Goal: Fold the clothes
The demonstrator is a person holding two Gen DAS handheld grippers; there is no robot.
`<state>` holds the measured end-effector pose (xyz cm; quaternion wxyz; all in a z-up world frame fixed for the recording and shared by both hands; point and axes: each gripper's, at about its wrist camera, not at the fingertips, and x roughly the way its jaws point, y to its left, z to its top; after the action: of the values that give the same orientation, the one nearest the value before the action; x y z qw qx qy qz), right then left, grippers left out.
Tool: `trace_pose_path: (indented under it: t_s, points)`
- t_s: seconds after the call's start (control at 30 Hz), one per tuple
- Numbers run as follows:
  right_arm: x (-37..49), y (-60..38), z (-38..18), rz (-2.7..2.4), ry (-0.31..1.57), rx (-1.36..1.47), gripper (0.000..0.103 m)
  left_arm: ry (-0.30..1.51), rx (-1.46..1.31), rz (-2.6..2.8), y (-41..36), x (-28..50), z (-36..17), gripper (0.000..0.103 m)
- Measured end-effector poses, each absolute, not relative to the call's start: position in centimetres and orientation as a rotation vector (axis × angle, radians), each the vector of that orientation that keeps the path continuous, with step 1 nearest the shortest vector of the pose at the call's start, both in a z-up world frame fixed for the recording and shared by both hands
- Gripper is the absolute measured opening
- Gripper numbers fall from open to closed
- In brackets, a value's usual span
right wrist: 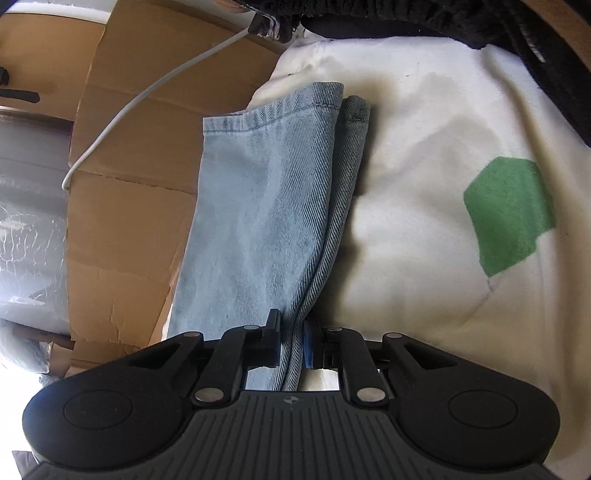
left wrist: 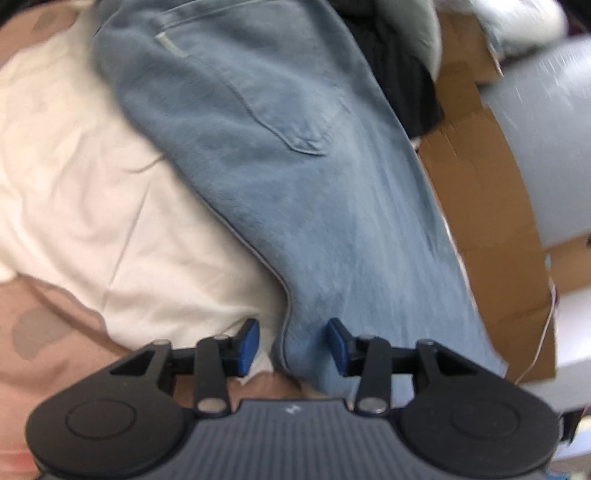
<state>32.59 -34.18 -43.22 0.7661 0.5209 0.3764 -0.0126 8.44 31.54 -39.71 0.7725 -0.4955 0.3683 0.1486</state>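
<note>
Light blue jeans (left wrist: pixel 295 177) lie folded lengthwise across a white cloth (left wrist: pixel 92 206), back pocket showing at the far end. My left gripper (left wrist: pixel 291 345) is open, its blue pads either side of the jeans' folded edge, not clamped on it. In the right wrist view the leg end of the jeans (right wrist: pixel 266 206) stretches away to its hem, the two legs stacked. My right gripper (right wrist: pixel 290 341) is shut on the doubled edge of the jeans leg. The left wrist view is blurred.
Flattened brown cardboard (left wrist: pixel 491 229) (right wrist: pixel 125 221) lies beside the jeans. A white cable (right wrist: pixel 147 96) runs over it. Grey plastic wrap (right wrist: pixel 29 206) sits beyond. The white cloth (right wrist: pixel 424 221) has a green patch (right wrist: pixel 509 214); dark clothing (right wrist: pixel 443 18) lies at its far edge. A pink sheet (left wrist: pixel 55 332) lies beneath.
</note>
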Motion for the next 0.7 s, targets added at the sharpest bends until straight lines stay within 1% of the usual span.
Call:
trace_pose_path:
  t_s: [0.07, 0.13, 0.23, 0.33, 0.47, 0.5, 0.53, 0.57, 0.6, 0.7]
  points:
    - [32.8, -34.3, -43.2, -0.027, 0.822, 1.137, 0.012, 0.773, -1.08, 0.314, 31.8, 8.8, -40.0, 0.044]
    - [33.0, -34.4, -43.1, -0.026, 0.823, 1.142, 0.012, 0.75, -1.069, 0.291, 31.9, 9.4, -39.9, 0.047]
    - [33.2, -34.7, -43.1, -0.026, 0.816, 1.15, 0.013, 0.728, -1.086, 0.245, 32.1, 10.0, -40.0, 0.047]
    - [33.2, -35.0, -43.1, -0.035, 0.795, 1.158, 0.013, 0.736, -1.127, 0.188, 31.8, 10.0, -40.1, 0.048]
    - [33.2, -35.4, -43.2, -0.048, 0.767, 1.168, 0.013, 0.687, -1.232, 0.145, 32.0, 8.6, -40.1, 0.048]
    - [33.2, -35.5, -43.2, -0.051, 0.76, 1.17, 0.015, 0.682, -1.25, 0.142, 32.1, 8.2, -40.2, 0.048]
    - [33.2, -35.6, -43.2, -0.054, 0.753, 1.173, 0.019, 0.683, -1.254, 0.145, 32.1, 8.0, -40.4, 0.048]
    - [33.2, -35.7, -43.2, -0.057, 0.746, 1.175, 0.031, 0.69, -1.251, 0.149, 32.1, 7.9, -40.6, 0.048]
    - [33.2, -35.8, -43.2, -0.06, 0.739, 1.178, 0.037, 0.696, -1.253, 0.155, 32.0, 7.9, -40.8, 0.048]
    - [33.2, -36.1, -43.2, -0.07, 0.718, 1.185, 0.038, 0.699, -1.265, 0.171, 32.0, 8.1, -41.8, 0.048]
